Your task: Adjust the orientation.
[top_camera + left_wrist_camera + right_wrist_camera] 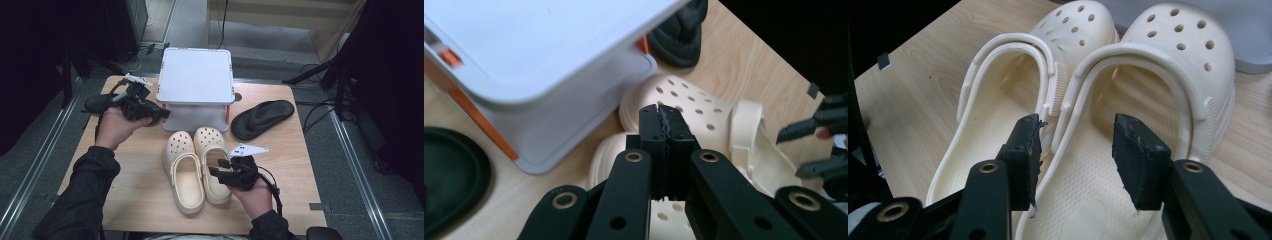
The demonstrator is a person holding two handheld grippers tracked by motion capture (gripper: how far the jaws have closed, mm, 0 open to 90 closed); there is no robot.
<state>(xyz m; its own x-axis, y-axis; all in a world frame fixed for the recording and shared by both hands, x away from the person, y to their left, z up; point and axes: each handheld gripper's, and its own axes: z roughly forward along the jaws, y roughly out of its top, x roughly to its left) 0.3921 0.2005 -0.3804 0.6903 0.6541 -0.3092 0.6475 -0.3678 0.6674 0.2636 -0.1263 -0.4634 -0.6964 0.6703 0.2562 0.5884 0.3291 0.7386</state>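
Note:
A pair of cream clogs lies side by side mid-table, toes toward a white two-level stand (196, 75). My right gripper (216, 166) is open over the heel of the right clog (210, 145). In the right gripper view its jaws (1078, 145) straddle that clog's inner side wall (1068, 130), with the left clog (998, 100) just beside. My left gripper (162, 115) hovers at the stand's left front corner. It is shut (663, 112) with nothing in it, and points toward the clogs' toes (694, 107).
One black flip-flop (262, 119) lies right of the stand. Another black flip-flop (97, 102) lies at the far left, partly behind my left hand. Bare wood (135, 185) spreads across the front left. The table's edges drop to a grey floor.

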